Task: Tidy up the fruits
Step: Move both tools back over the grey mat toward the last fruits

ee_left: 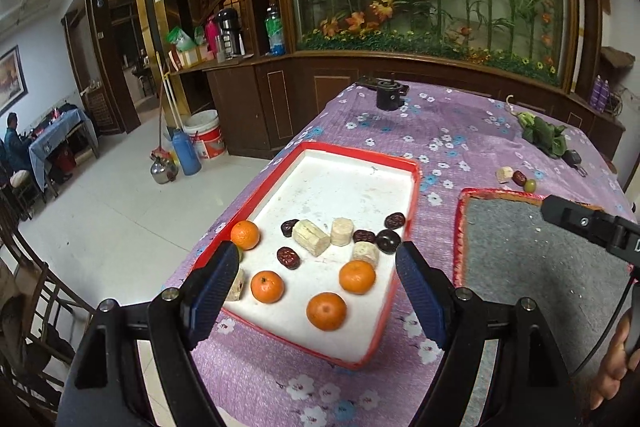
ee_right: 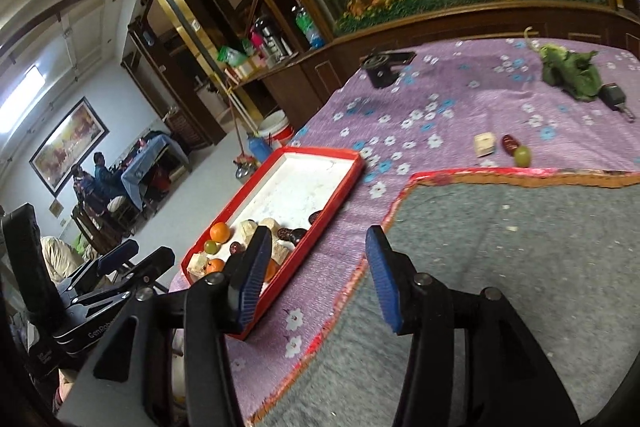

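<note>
Left wrist view looks down on a counter (ee_left: 460, 123) covered in a purple flowered cloth, with the left tool (ee_left: 316, 279) held over the near end of a red-rimmed white tray (ee_left: 344, 167), its two blue-padded fingers (ee_left: 218, 279) spread wide apart and gripping nothing. Inside the tray, from left to right, lie an orange (ee_left: 245, 235) against the left rim, a second orange (ee_left: 267, 287), dark red dates (ee_left: 288, 258), pale cut fruit chunks (ee_left: 311, 237), a third orange (ee_left: 326, 311) and a fourth (ee_left: 357, 277), with more dates toward the right rim. Right of the tray lies a grey felt mat (ee_left: 536, 259) with a red-orange edge. Beyond the mat, directly on the cloth, a pale chunk (ee_left: 505, 174), a date (ee_left: 519, 178) and a small green fruit (ee_left: 531, 185) sit in a tight row. Right wrist view shows the right tool (ee_right: 316, 275) above the seam between tray and mat, its blue fingers (ee_right: 252, 279) likewise parted and empty, and a bunch of green leaves (ee_right: 572, 71) lying at the counter's far right.
</note>
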A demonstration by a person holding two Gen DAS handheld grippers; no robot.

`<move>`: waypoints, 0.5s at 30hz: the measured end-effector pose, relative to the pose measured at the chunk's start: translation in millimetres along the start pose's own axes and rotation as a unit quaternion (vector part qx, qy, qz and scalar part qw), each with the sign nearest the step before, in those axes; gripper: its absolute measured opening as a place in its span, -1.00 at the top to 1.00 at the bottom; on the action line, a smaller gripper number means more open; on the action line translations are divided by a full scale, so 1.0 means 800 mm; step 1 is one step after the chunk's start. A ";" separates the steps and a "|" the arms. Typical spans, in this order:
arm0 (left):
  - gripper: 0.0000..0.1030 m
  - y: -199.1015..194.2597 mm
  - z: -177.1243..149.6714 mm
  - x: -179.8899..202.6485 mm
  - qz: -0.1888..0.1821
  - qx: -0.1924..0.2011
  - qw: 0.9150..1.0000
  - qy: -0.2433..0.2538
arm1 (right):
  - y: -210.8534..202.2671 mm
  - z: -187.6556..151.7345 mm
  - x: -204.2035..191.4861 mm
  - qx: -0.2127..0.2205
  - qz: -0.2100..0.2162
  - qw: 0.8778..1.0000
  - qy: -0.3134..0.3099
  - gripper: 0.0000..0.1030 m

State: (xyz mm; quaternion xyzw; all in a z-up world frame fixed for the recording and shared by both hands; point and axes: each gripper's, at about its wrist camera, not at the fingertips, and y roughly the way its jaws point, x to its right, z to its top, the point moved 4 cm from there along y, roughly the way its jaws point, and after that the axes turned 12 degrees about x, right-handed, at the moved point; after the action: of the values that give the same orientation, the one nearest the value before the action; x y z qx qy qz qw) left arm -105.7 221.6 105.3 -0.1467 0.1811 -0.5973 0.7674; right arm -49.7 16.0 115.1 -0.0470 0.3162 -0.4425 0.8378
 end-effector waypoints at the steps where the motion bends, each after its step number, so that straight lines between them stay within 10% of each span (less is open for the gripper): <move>1: -0.57 -0.004 0.001 0.003 -0.001 0.002 1.000 0.002 | -0.006 0.001 0.003 0.004 -0.002 1.000 0.001 0.01; 15: -0.57 -0.091 0.047 0.019 -0.030 0.066 0.997 0.019 | -0.156 0.080 0.041 0.112 -0.061 0.992 -0.020 0.01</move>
State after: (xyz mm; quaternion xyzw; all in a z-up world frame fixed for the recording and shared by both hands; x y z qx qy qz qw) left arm -148.2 189.4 169.3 -0.0899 0.1510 -0.6332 0.7537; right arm -88.5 -97.4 194.8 0.0187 0.2443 -0.5244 0.8154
